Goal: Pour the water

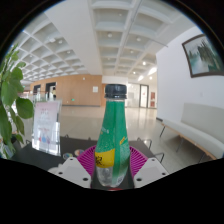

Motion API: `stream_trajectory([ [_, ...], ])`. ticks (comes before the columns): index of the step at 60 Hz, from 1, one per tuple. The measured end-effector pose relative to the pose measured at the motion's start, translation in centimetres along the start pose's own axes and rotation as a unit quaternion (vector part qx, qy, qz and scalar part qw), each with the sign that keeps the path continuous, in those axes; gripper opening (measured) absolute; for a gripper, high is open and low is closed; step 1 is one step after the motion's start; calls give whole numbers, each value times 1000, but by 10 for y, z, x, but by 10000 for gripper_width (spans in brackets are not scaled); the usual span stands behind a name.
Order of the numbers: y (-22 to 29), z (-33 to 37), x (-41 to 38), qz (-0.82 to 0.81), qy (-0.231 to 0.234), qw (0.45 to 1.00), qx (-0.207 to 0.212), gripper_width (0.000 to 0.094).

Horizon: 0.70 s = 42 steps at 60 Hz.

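Observation:
A green plastic bottle (112, 135) with a dark cap and a yellow label stands upright between my fingers, its clear lower part down between the magenta pads (88, 158). My gripper (111, 168) is shut on the bottle, a pad pressed against each side. The bottle appears lifted, with the hall behind it. Its cap is on. No cup or other vessel shows.
A dark tabletop (50, 157) lies just below and left, with a clear sign stand (46, 125) on it. A leafy plant (10, 100) rises at the left. A white bench (195, 128) runs along the right wall under a framed picture (203, 53).

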<state>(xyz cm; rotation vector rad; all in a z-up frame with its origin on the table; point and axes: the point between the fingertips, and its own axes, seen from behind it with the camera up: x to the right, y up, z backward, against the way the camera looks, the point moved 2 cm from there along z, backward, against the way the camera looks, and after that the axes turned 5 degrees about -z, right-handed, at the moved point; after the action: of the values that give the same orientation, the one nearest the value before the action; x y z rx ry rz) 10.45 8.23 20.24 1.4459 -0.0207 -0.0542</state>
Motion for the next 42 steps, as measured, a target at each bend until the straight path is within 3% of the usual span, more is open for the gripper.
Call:
stream_trajectory([
  [8,-56,-8,53,-8,0,999,-50,428],
  [9,-68,-8,29,-9,-4,998,-55,428],
  [18,-126,-16,52,-4,-9,996,-93,428],
  [19,-121,-17,52,-6,-7,997,-72,430],
  [23,-123,-14,53,-3,-7,998,-68,443],
  [33,-126,-11,52,-10,-11,995,-99,662],
  [36,-122,-5,52,-20,-11,995,-101,878],
  [39,-118,3,53,-25,-17,994,-105,829],
  [42,-112,15,53,-26,-24,994,-107,857],
])
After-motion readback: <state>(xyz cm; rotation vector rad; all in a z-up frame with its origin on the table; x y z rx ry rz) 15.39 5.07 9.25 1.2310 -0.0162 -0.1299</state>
